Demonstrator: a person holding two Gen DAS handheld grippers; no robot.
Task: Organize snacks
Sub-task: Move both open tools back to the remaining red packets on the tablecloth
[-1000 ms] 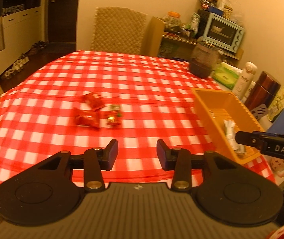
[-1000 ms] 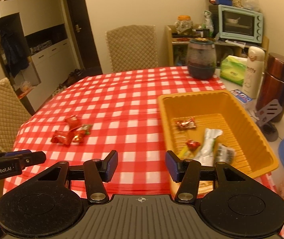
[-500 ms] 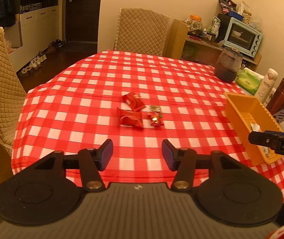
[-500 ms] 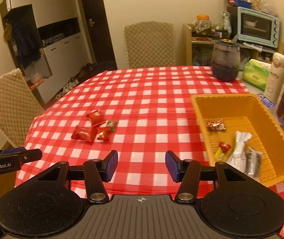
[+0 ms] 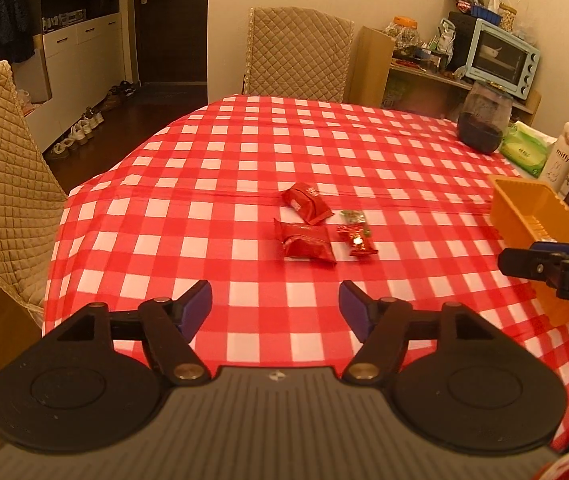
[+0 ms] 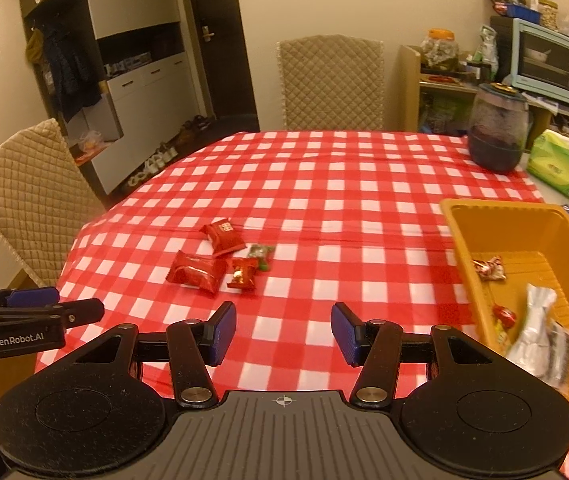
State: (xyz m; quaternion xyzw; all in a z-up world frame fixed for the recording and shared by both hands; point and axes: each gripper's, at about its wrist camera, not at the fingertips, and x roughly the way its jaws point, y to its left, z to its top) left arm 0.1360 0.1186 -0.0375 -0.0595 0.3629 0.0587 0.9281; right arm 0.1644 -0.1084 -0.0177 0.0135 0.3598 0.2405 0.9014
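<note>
Both views are swinging off the orange basket (image 6: 524,236) and toward the loose snacks, which are sitting more central in the left wrist view than a second ago, so the next pickup is probably starting. The left gripper (image 5: 275,304) is opening its jaws, wider than a moment back, nothing between them. The right gripper (image 6: 283,330) is holding the same part-spread gap, also empty.

Largest first: the table (image 5: 244,152) is wearing a smooth red-and-white checked cloth with a crease running across it. The basket is rigid plastic, rectangular, ribbed floor, sitting at the table's right edge and already holding several wrappers, one long and silvery. On the cloth mid-table, well apart from the basket, two puffy glossy red packets (image 5: 306,239) are lying close together, with a small red foil candy (image 5: 358,240) and a tiny greenish one (image 5: 351,215) just beside them. All look crinkly, light and soft.
</note>
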